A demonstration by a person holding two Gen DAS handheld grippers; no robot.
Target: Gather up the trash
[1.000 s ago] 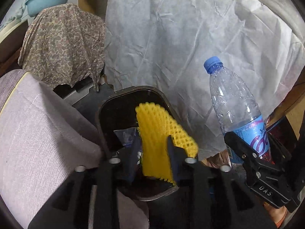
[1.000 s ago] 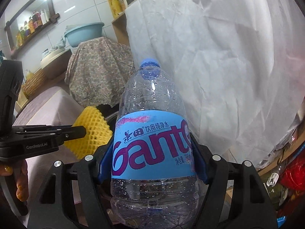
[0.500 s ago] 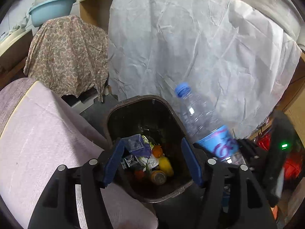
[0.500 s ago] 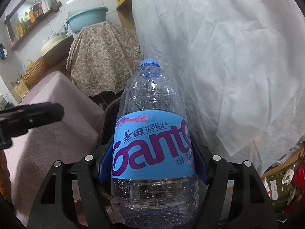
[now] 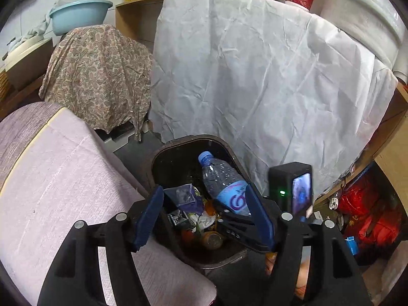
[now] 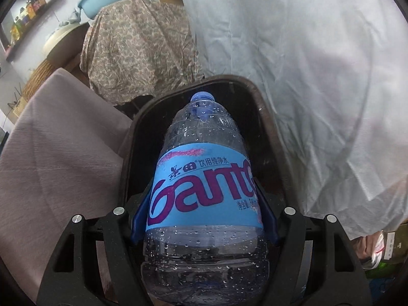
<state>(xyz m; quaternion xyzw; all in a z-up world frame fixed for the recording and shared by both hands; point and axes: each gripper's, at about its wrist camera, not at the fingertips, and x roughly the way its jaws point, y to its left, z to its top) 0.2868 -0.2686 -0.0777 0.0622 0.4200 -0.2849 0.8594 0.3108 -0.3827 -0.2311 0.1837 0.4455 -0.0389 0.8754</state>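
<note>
Left to right about the dark trash bin: mauve cushion; left gripper spread, holding nothing; right gripper pinching the plastic bottle (cap forward) over the bin's mouth; white sheet behind.

The bottle label reads "Ganten" and "饮用纯净水".
</note>
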